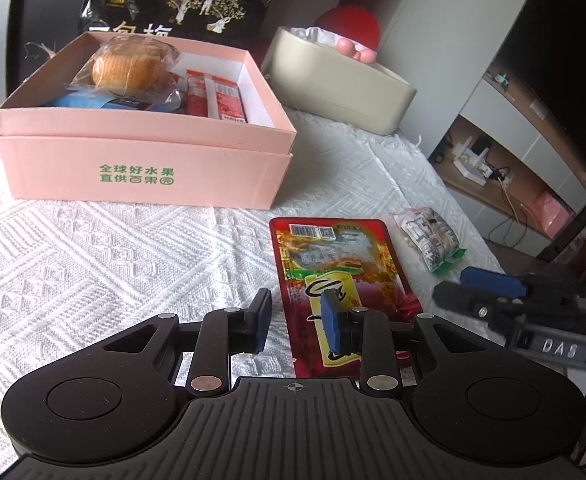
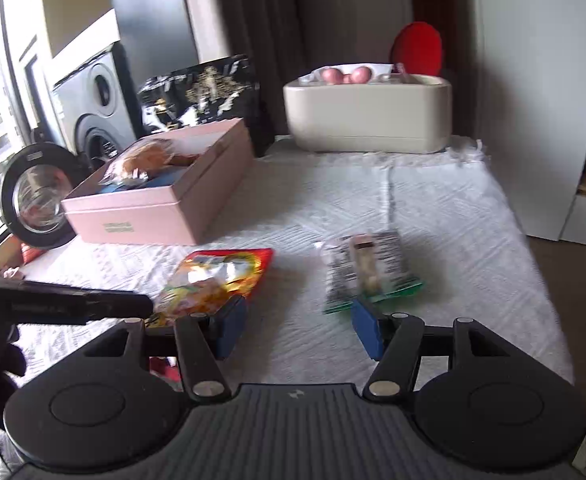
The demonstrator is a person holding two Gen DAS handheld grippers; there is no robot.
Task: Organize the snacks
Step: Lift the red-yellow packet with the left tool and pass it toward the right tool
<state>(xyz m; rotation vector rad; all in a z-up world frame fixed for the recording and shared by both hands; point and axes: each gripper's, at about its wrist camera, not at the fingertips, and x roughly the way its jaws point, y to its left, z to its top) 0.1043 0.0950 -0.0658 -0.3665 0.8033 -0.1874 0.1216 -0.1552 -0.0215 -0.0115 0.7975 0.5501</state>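
Left wrist view: the left gripper (image 1: pixel 296 322) hovers with jaws apart and empty over the red snack packet (image 1: pixel 333 256) on the white-clothed table (image 1: pixel 113 260), before the pink box (image 1: pixel 149 160). The right gripper (image 2: pixel 299 330) also gapes empty, near the small green-edged packet (image 2: pixel 367 272).

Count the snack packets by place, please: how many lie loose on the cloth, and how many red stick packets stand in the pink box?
Loose on the cloth: 2, red pouch and green-edged packet
Red sticks in pink box: 2
Total: 4
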